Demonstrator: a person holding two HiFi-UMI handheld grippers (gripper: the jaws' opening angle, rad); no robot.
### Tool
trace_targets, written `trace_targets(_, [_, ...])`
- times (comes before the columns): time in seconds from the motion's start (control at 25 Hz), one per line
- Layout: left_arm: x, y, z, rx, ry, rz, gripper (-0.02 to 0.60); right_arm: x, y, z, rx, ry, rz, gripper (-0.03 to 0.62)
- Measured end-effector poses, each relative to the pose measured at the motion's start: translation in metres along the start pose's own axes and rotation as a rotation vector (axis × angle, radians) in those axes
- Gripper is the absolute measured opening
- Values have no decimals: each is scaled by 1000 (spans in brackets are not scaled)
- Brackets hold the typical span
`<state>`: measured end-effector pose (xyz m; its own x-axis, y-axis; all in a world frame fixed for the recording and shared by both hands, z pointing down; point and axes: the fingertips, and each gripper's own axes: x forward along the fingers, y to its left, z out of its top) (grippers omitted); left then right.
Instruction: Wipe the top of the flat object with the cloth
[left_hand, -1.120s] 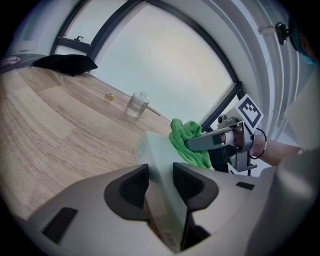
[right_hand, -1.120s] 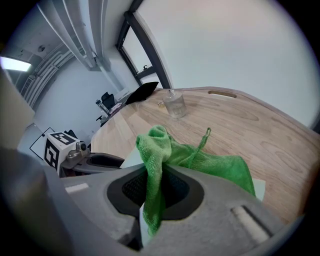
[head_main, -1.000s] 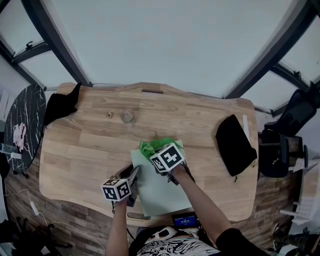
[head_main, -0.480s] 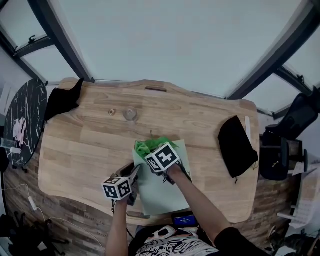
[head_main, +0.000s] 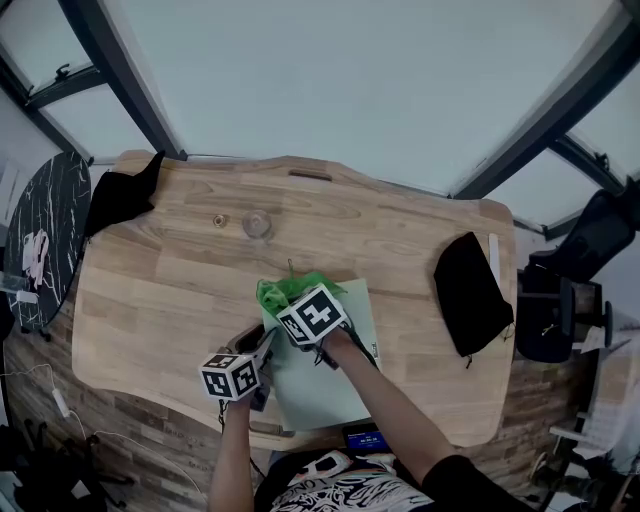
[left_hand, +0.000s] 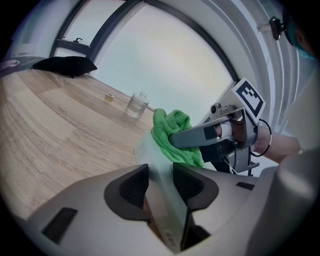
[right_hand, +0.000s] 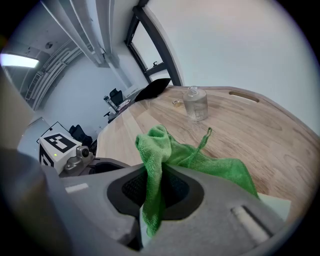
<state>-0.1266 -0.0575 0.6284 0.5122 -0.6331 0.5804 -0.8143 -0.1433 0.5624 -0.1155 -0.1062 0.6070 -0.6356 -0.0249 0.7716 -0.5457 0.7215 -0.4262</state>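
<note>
A pale green flat sheet (head_main: 325, 375) lies on the wooden table (head_main: 160, 290) near its front edge. My left gripper (head_main: 266, 350) is shut on the sheet's left edge (left_hand: 159, 200) and holds it between the jaws. My right gripper (head_main: 292, 312) is shut on a green cloth (head_main: 283, 291), which bunches up between the jaws (right_hand: 152, 170) and spreads over the sheet's far left corner. In the left gripper view the cloth (left_hand: 172, 132) rests on the sheet just beyond my jaws, with the right gripper (left_hand: 172, 142) pressing on it.
A small clear glass bottle (head_main: 257, 224) and a tiny brass cap (head_main: 219, 221) stand on the table behind the cloth. A black cloth (head_main: 120, 195) lies at the back left corner and a black pouch (head_main: 468, 292) at the right. A dark device (head_main: 365, 440) sits at the front edge.
My right gripper has slid the green cloth leftward across the sheet's far edge. The left gripper stays shut on the sheet's left edge.
</note>
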Motion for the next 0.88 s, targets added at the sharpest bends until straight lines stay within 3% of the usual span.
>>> trace_targets(0.88, [0, 4, -1, -15, 21, 10, 155, -1, 10, -14, -27, -2, 33, 38])
